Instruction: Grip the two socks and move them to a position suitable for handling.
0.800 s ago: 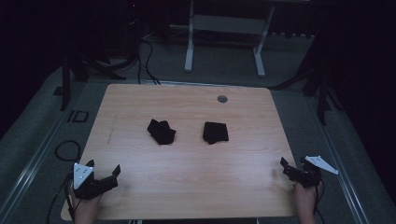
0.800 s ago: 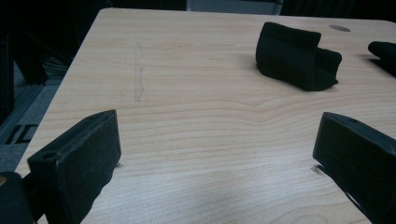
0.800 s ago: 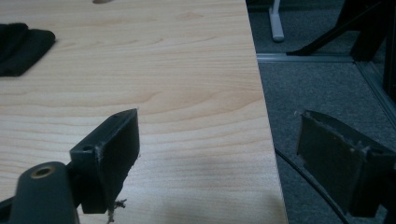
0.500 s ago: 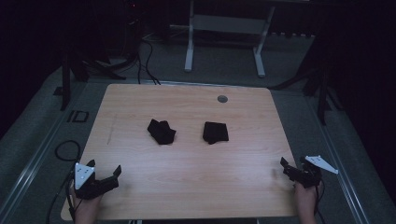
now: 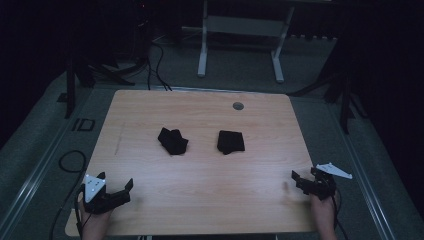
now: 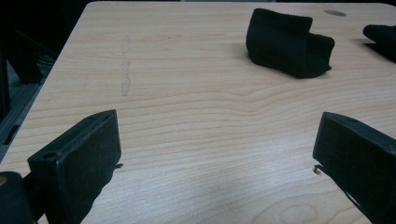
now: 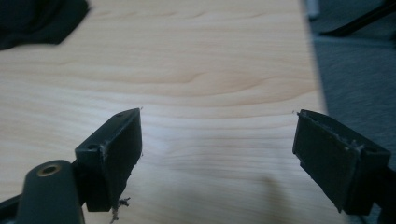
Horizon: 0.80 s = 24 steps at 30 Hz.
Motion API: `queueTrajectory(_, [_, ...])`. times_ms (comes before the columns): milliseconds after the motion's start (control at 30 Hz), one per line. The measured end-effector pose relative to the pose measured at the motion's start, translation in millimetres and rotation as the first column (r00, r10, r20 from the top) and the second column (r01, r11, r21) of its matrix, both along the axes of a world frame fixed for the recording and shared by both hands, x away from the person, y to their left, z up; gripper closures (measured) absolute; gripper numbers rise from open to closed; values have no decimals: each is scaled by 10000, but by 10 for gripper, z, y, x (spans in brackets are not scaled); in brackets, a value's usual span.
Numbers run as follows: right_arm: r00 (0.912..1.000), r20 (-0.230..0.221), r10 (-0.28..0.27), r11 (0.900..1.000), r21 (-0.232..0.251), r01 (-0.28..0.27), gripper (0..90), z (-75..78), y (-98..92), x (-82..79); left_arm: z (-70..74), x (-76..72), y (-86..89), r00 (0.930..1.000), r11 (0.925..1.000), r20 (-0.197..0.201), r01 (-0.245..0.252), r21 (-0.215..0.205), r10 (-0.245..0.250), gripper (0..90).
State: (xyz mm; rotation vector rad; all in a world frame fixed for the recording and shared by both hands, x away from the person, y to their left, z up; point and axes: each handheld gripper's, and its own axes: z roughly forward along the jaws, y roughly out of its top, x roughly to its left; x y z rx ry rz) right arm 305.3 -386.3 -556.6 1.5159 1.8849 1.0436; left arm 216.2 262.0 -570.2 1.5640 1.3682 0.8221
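Note:
Two crumpled black cloths lie mid-table: the left cloth (image 5: 172,141) and the right cloth (image 5: 231,141). My left gripper (image 5: 116,181) rests at the near left corner of the wooden table (image 5: 200,200), open and with nothing between its jaws. In the left gripper view the gripper (image 6: 217,140) faces the left cloth (image 6: 289,44) far ahead, with the other cloth (image 6: 383,39) at the right edge. My right gripper (image 5: 303,176) sits at the near right edge, open and holding nothing. In the right gripper view the gripper (image 7: 217,130) hovers over bare wood, a cloth (image 7: 37,18) at the top left.
A round grommet (image 5: 238,106) is set in the table's far side. Beyond the table stands a white desk frame (image 5: 240,30). A cable (image 5: 70,160) loops on the floor at the left. The table's right edge (image 7: 317,88) runs close to my right gripper.

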Motion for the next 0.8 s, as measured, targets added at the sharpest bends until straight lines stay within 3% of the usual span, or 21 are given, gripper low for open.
queueTrajectory(100, [9987, -241, 455, 9990, -26, -456, 154, 7, 96, 40, 8, 4, -38, 9999, 10000, 128, 66, 28, -67, 12])
queueTrajectory(200, [9948, -489, 889, 9948, -464, -911, 148, 19, 247, 99, 12, 1, -60, 9997, 9996, 202, 137, 228, -141, 12])
queueTrajectory(300, [9925, -575, 1078, 9931, -402, -1102, 146, 38, 315, 140, 21, -4, -61, 9994, 9999, 314, 123, -22, -122, 12])
queueTrajectory(367, [9904, -609, 1242, 9911, -397, -1267, 145, 53, 359, 163, 31, -10, -49, 9992, 9992, 396, 22, -400, -6, 12])
queueTrajectory(533, [9849, -640, 1607, 9859, -373, -1633, 135, 96, 488, 213, 40, -17, -35, 9991, 9983, 348, -221, -537, 239, 12])
queueTrajectory(567, [9839, -638, 1669, 9847, -394, -1696, 134, 103, 518, 223, 60, -26, -25, 9992, 9949, 394, -18, -1012, 59, 12])
queueTrajectory(633, [9848, -578, 1638, 9846, -516, -1668, 132, 120, 580, 239, 78, -38, -30, 9991, 9926, 384, 204, -1199, -159, 12])
queueTrajectory(733, [9843, -462, 1704, 9850, -210, -1715, 132, 161, 645, 272, 88, -35, -77, 9991, 9947, 69, 415, -936, -410, 12])
queueTrajectory(800, [9842, -395, 1728, 9848, -86, -1733, 132, 180, 668, 283, 88, -35, -77, 9991, 9947, 69, 415, -936, -410, 12])
